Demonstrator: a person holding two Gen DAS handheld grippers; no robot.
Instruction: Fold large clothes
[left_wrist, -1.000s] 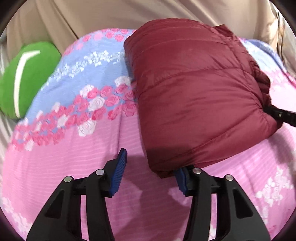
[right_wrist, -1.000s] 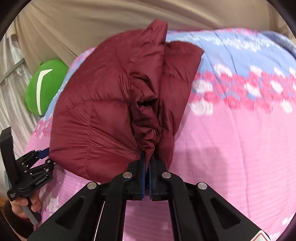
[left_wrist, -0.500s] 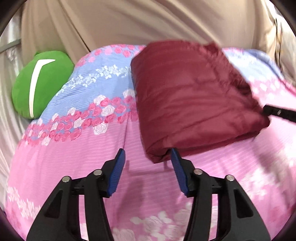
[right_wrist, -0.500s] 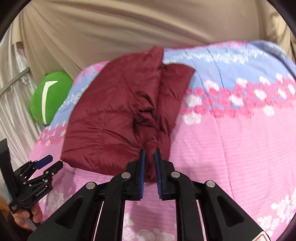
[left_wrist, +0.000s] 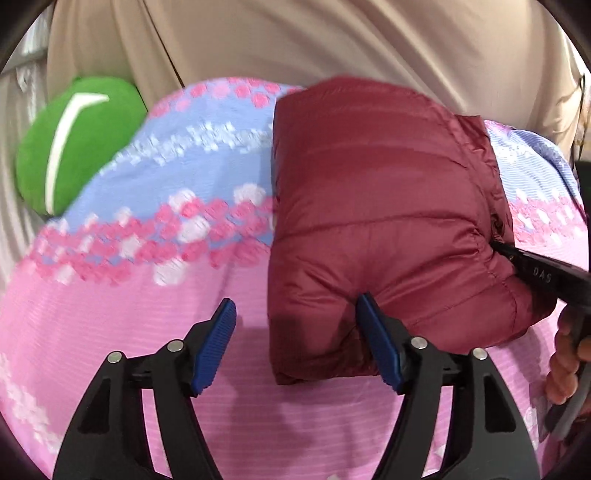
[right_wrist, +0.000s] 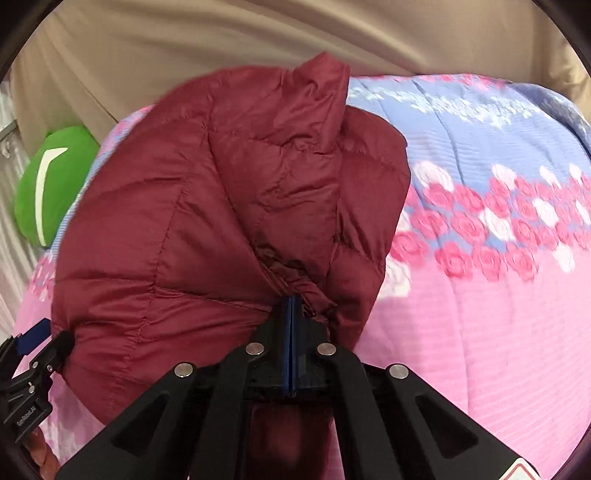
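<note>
The left tongs (left_wrist: 295, 334) stood wide, having just opened further, the near corner of the folded maroon puffer jacket (left_wrist: 376, 206) between the pads, one blue pad (left_wrist: 373, 332) seemingly grazing it; the right tongs (right_wrist: 291, 306) were clamped together on a bunched fold at the jacket's (right_wrist: 207, 221) edge; the jacket lay on the floral bed quilt (left_wrist: 155, 295), a green cushion (left_wrist: 74, 144) well apart, a beige curtain (left_wrist: 332, 40) behind.

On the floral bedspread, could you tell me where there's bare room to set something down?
Free: the pink stretch right of the maroon puffer jacket on the bedspread, and the blue band between jacket and green cushion. Crowded: the jacket's near edge, where left gripper and right gripper work.
</note>
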